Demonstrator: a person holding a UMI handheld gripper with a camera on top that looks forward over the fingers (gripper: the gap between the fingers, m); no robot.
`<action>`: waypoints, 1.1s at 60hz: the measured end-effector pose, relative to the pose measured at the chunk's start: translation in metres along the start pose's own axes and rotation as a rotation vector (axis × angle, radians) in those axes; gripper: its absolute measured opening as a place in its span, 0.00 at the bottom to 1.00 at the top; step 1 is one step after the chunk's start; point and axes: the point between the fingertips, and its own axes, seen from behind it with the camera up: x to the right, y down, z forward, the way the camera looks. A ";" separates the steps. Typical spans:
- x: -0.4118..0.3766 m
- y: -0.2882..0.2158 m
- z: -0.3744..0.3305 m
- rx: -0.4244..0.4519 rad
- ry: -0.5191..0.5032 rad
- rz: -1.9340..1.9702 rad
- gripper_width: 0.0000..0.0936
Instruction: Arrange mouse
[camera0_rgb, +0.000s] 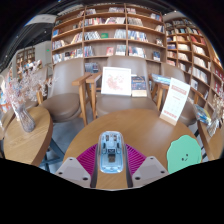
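Note:
A pale blue, see-through mouse (111, 152) lies lengthwise between my fingers, over the near part of a round wooden table (140, 125). My gripper (111, 157) is shut on it: the magenta pads (88, 158) press against both of its long sides. The mouse's front end points away from me, toward the middle of the table. The fingers hide whether its underside touches the wood.
A mint-green rounded object (184, 153) lies on the table to the right of the fingers. A white upright card (175, 100) stands at the table's far right. Two chairs (68, 85) and bookshelves (110, 30) lie beyond. A smaller table with a vase (20, 110) is at left.

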 end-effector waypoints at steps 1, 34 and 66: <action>0.008 -0.004 -0.007 0.008 0.003 -0.005 0.43; 0.312 0.036 -0.021 -0.002 0.215 0.067 0.43; 0.328 0.089 0.003 -0.042 0.187 0.142 0.86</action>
